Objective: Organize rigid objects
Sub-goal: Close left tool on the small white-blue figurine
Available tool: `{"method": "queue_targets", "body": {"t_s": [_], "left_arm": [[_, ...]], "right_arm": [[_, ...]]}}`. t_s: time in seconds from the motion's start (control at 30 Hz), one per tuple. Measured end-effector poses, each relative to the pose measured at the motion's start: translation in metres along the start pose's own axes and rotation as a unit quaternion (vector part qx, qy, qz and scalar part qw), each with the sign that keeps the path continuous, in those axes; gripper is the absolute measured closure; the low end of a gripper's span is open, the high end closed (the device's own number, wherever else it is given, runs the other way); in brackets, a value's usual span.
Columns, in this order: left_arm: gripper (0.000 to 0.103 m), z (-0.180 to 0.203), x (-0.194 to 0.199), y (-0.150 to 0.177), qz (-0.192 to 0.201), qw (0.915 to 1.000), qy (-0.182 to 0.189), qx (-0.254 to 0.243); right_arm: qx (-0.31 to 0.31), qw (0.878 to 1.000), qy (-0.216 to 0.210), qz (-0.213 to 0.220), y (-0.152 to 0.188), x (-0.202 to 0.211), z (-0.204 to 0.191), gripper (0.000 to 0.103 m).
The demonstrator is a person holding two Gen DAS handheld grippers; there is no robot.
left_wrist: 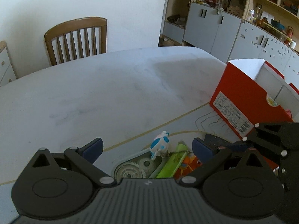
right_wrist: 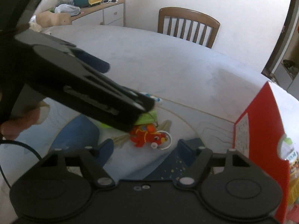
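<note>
The white table (left_wrist: 112, 85) fills both views, with a thin tan line curving across it. A wooden chair (left_wrist: 78, 39) stands at its far edge. A red box (left_wrist: 241, 95), open at the top, stands on the table to the right of the toy pile. The pile lies on the near side of the tan line: a grey gear toy (left_wrist: 134, 168), a green packet (left_wrist: 173, 162), an orange-red fish toy (right_wrist: 149, 135) with a white ring, and a small blue-and-white figure (left_wrist: 160, 144) at the pile's far end.

The left gripper (left_wrist: 147, 147) hangs over the pile with its jaws spread wide and its blue pads (left_wrist: 93, 148) clear of everything; the gear toy and the packet lie below the gap. The right gripper (right_wrist: 144, 147) also stands apart, its jaws on either side of the fish toy but not pressing it.

From the right wrist, the black body of the left gripper cuts across the pile, hiding the gear toy and most of the packet and the figure. That view alone shows the fish toy whole, a hand (right_wrist: 20, 123) on the left handle, and a cluttered dresser (right_wrist: 104, 13) beyond the table. The left wrist alone shows the shelves (left_wrist: 243, 5) and grey cupboards behind the box.
</note>
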State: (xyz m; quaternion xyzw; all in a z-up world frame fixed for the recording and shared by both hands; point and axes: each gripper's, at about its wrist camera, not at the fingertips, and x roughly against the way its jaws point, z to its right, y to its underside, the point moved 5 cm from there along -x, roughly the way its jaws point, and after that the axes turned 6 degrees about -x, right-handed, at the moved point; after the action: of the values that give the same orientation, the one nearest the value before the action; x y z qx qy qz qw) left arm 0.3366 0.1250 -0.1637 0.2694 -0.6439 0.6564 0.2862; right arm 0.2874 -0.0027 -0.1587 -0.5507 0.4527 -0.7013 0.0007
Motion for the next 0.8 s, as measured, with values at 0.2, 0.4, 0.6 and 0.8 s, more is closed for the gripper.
{"method": "queue_targets", "body": {"t_s": [0.2, 0.4, 0.6, 0.8], "left_arm": [[0.024, -0.001, -0.014, -0.006, -0.016, 0.9997, 0.01, 0.012], [0.051, 0.001, -0.02, -0.006, -0.027, 0.9992, 0.024, 0.014], [0.067, 0.003, -0.021, -0.004, -0.027, 0.9991, 0.031, 0.008], [0.078, 0.007, -0.021, -0.002, -0.028, 0.9988, 0.04, -0.001]], "right_arm": [[0.0, 1.0, -0.002, -0.002, -0.001, -0.01, 0.001, 0.036], [-0.002, 1.0, -0.003, -0.004, 0.0, -0.014, 0.003, 0.044], [0.0, 1.0, -0.005, -0.006, 0.002, -0.018, 0.004, 0.046], [-0.002, 1.0, -0.004, -0.003, 0.001, -0.019, 0.003, 0.048]]}}
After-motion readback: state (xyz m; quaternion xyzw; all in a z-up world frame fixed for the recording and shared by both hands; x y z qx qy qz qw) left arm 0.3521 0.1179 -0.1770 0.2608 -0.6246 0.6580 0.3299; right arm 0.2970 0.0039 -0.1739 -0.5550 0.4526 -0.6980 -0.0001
